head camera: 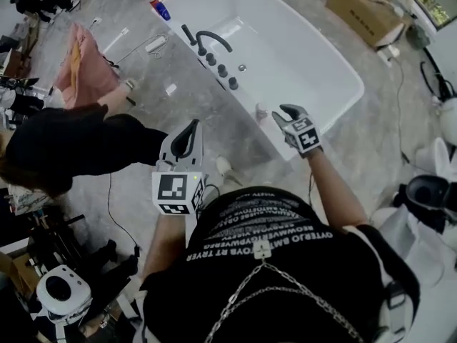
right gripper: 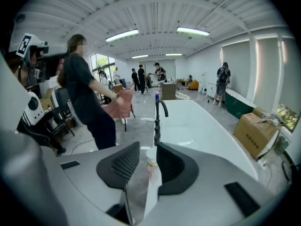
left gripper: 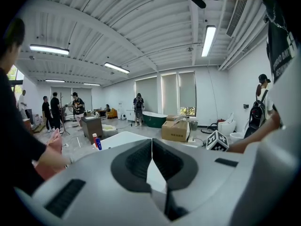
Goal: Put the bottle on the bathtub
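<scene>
A small pale bottle (head camera: 261,111) with a white cap stands upright on the near rim of the white bathtub (head camera: 328,113). My right gripper (head camera: 285,111) is just right of it, jaws apart and not touching it. In the right gripper view the bottle (right gripper: 151,163) shows through the gap of the right gripper (right gripper: 148,145), beyond the tips, on the bathtub (right gripper: 197,126). My left gripper (head camera: 190,131) hangs over the floor left of the tub. Its jaws meet at the tips with nothing in them. The left gripper (left gripper: 151,147) points across the bathtub (left gripper: 122,138).
A black faucet (head camera: 211,41) and several knobs line the tub's left rim. A red-capped blue bottle (head camera: 158,7) stands at the far corner. A person in black (head camera: 71,148) holds a pink cloth (head camera: 89,66) at left. A cardboard box (head camera: 364,6) lies beyond the tub.
</scene>
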`<move>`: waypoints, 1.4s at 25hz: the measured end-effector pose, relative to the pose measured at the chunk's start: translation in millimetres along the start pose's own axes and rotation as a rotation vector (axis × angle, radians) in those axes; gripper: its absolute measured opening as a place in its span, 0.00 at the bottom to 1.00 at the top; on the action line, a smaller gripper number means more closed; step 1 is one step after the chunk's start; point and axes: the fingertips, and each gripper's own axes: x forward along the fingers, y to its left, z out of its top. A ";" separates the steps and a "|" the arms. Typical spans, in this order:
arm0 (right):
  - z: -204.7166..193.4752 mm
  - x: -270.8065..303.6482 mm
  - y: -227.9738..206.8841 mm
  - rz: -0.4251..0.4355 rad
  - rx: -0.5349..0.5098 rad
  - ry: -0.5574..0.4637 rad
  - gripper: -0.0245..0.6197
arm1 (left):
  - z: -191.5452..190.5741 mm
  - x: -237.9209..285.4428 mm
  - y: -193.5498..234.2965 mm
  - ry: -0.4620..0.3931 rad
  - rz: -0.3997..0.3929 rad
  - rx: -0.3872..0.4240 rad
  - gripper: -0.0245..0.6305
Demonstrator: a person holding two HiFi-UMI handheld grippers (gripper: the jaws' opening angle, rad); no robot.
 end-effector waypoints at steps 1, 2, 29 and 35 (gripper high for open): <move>8.4 -11.1 2.1 -0.013 -0.007 -0.047 0.18 | 1.1 -1.6 -3.3 -0.008 0.002 0.001 0.05; 16.7 -22.3 4.8 -0.026 -0.014 -0.089 0.12 | 2.2 -3.3 -5.8 -0.013 0.004 0.001 0.05; 109.0 -206.0 114.9 0.173 -0.037 -0.467 0.04 | 5.1 -47.0 -65.0 0.009 -0.057 0.056 0.05; 128.6 -198.8 104.7 0.115 -0.019 -0.503 0.04 | 25.4 -47.3 -46.9 -0.043 -0.078 0.052 0.05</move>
